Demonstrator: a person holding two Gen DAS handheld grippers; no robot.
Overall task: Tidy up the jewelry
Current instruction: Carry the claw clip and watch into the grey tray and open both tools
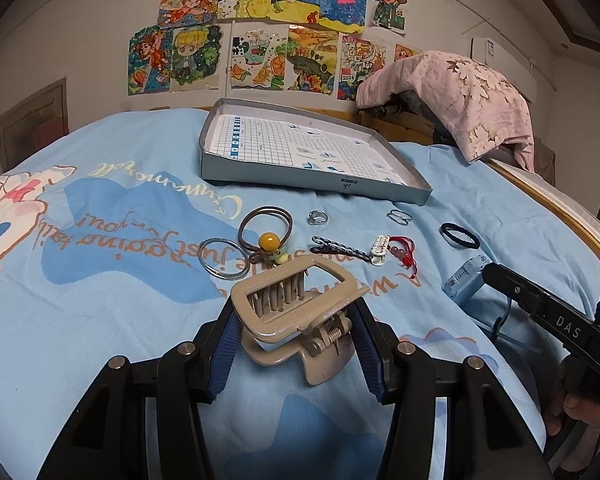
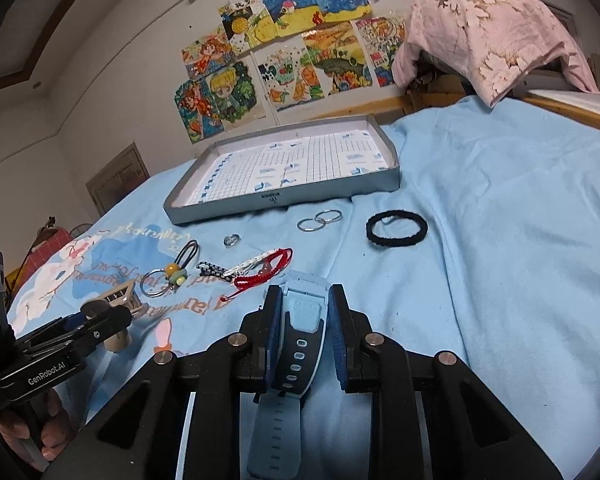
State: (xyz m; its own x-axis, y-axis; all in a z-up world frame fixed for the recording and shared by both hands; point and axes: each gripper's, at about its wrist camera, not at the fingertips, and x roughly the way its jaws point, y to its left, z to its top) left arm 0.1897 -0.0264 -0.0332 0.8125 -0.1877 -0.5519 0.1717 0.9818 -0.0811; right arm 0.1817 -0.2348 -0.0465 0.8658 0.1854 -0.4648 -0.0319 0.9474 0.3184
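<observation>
We note our left gripper (image 1: pixel 295 316), jaws clamped on beige hair claw (image 1: pixel 295 300), right gripper (image 2: pixel 303 320) jaws gripping blue watch (image 2: pixel 300 320) above bed (image 2: pixel 500 260), grey tray (image 2: pixel 283 200) near bed's far edge, only grid paper inside, rings (image 2: pixel 320 220) beside it

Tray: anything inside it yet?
No jewelry shows in the tray; only its printed grid liner. The near wall hides a thin strip of floor in both views. Clip and watch sit in the grippers.
</observation>
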